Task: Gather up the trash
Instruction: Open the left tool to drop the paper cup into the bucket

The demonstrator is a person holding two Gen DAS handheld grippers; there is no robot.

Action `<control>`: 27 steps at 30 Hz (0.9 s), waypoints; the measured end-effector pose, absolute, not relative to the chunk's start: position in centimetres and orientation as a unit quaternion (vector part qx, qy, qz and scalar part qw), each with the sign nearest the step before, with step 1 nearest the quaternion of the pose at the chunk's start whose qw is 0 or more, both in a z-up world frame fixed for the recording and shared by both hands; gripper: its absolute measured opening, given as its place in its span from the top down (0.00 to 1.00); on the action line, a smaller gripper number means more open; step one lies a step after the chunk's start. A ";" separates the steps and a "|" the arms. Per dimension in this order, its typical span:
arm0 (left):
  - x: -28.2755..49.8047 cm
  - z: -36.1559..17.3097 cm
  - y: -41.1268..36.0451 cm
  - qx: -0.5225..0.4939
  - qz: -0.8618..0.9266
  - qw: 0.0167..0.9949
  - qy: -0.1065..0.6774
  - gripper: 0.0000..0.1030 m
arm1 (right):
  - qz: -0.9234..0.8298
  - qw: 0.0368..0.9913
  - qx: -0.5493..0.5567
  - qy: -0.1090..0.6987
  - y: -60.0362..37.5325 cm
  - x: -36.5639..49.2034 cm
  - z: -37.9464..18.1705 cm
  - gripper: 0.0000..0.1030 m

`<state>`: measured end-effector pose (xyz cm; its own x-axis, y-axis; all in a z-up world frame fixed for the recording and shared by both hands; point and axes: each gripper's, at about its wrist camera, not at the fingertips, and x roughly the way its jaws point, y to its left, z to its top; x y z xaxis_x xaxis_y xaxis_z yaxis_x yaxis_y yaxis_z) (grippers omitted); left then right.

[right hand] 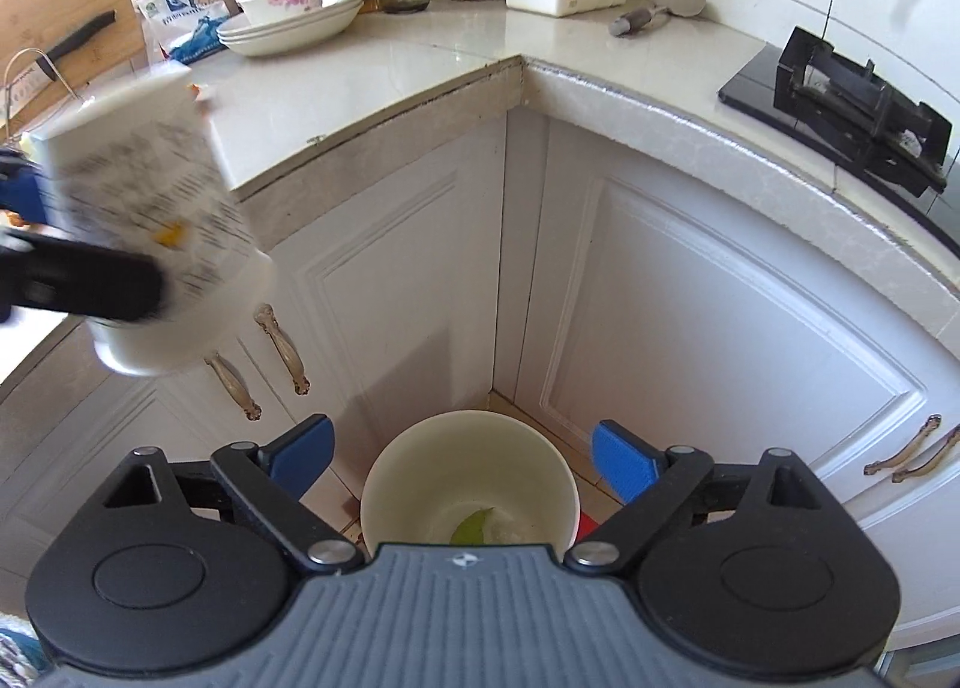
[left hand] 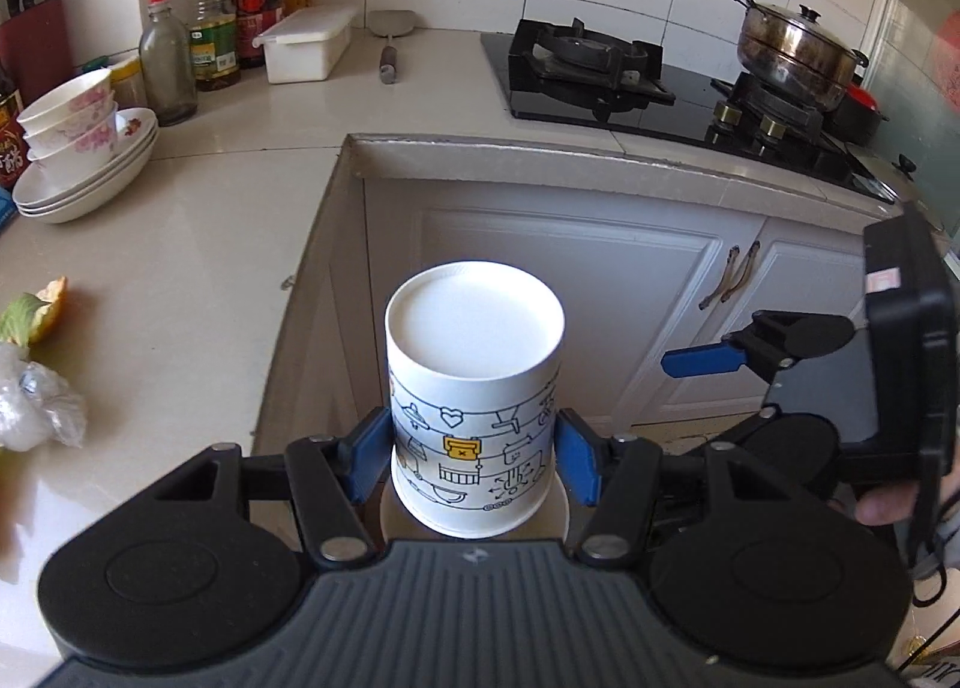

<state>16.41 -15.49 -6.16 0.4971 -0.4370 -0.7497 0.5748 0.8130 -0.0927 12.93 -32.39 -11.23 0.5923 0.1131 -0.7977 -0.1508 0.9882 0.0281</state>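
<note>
My left gripper (left hand: 474, 457) is shut on a white paper cup (left hand: 474, 382) printed with small icons, held bottom up in front of the counter corner. The cup also shows blurred in the right wrist view (right hand: 150, 220), at the left. My right gripper (right hand: 462, 460) is open and empty, above a cream trash bin (right hand: 468, 472) on the floor with a green leaf (right hand: 471, 526) inside. The right gripper also shows in the left wrist view (left hand: 708, 361), to the right of the cup. Peel scraps (left hand: 36, 310) and crumpled plastic (left hand: 36, 406) lie on the counter at left.
White cabinet doors (right hand: 690, 328) stand behind the bin. The counter (left hand: 210, 220) holds stacked bowls and plates (left hand: 84, 147), bottles (left hand: 213, 27), a white box (left hand: 306, 42) and a spatula (left hand: 390, 39). A gas stove (left hand: 600, 69) with a steel pot (left hand: 792, 51) is at right.
</note>
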 end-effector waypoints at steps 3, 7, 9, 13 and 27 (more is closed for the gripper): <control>16.9 -7.8 -17.0 0.084 -0.294 0.855 0.418 0.43 | 0.073 0.896 -0.023 0.437 -32.7 11.7 -10.4 0.02; 18.1 -10.6 -18.4 0.077 -0.282 0.850 0.439 0.43 | 0.069 0.899 -0.036 0.432 -32.9 10.4 -9.8 0.02; 18.7 -12.1 -19.1 0.076 -0.277 0.846 0.450 0.43 | 0.069 0.898 -0.038 0.433 -33.0 9.7 -9.7 0.02; 20.1 -14.9 -20.2 0.076 -0.260 0.838 0.473 0.42 | 0.066 0.898 -0.046 0.433 -33.2 8.8 -9.6 0.02; 21.0 -15.8 -21.6 0.079 -0.255 0.841 0.471 0.16 | 0.029 0.897 -0.029 0.440 -35.3 7.0 -9.4 0.02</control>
